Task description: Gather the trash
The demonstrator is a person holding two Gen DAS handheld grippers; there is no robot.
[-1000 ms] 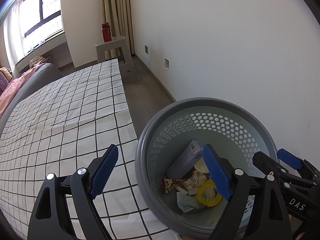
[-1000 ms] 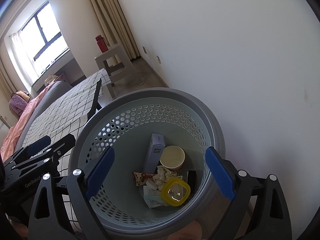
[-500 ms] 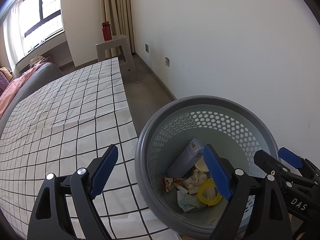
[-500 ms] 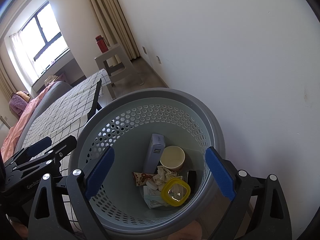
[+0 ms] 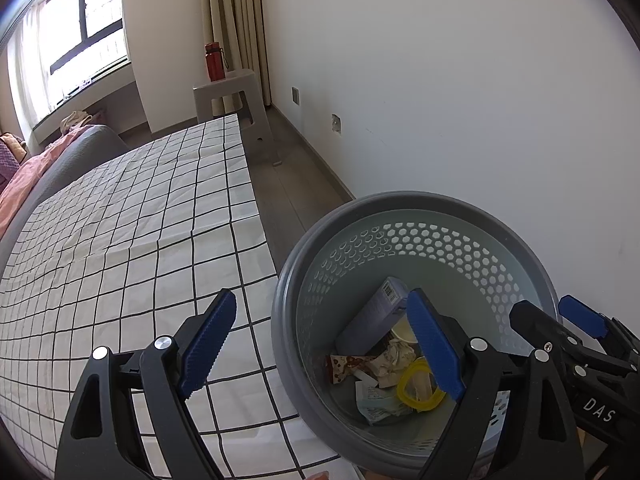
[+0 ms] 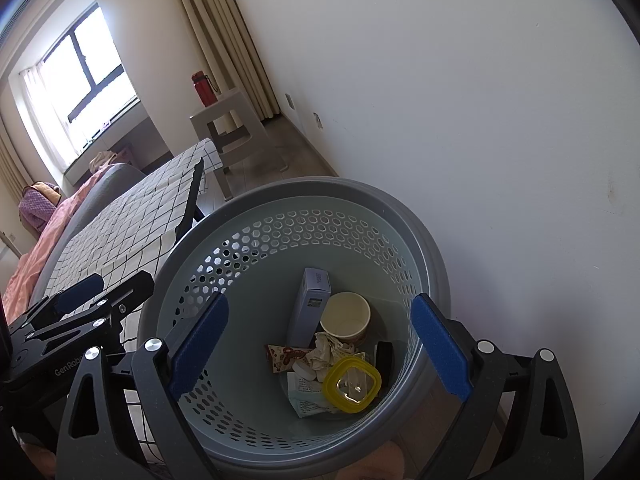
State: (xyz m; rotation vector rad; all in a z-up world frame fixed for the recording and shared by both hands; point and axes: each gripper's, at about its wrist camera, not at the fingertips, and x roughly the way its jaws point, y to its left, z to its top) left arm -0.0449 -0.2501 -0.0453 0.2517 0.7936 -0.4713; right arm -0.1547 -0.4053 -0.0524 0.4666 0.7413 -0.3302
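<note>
Your left gripper (image 5: 320, 344) hangs with its jaws spread wide and nothing between them, one finger over the checked cloth (image 5: 132, 240), the other over the bin's (image 6: 436, 264) rim. Your right gripper (image 6: 320, 344) is also wide open and empty, straddling the bin's mouth. The trash lies at the bin's bottom: a blue box (image 6: 310, 308) at 12 o'clock, a paper cup (image 6: 346, 316) beside it at 1, and a yellow lid (image 6: 352, 384) at 6.

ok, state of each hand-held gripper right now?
Left hand-held gripper: open, holding nothing.
Right hand-held gripper: open, holding nothing, poised above the trash basket.
</note>
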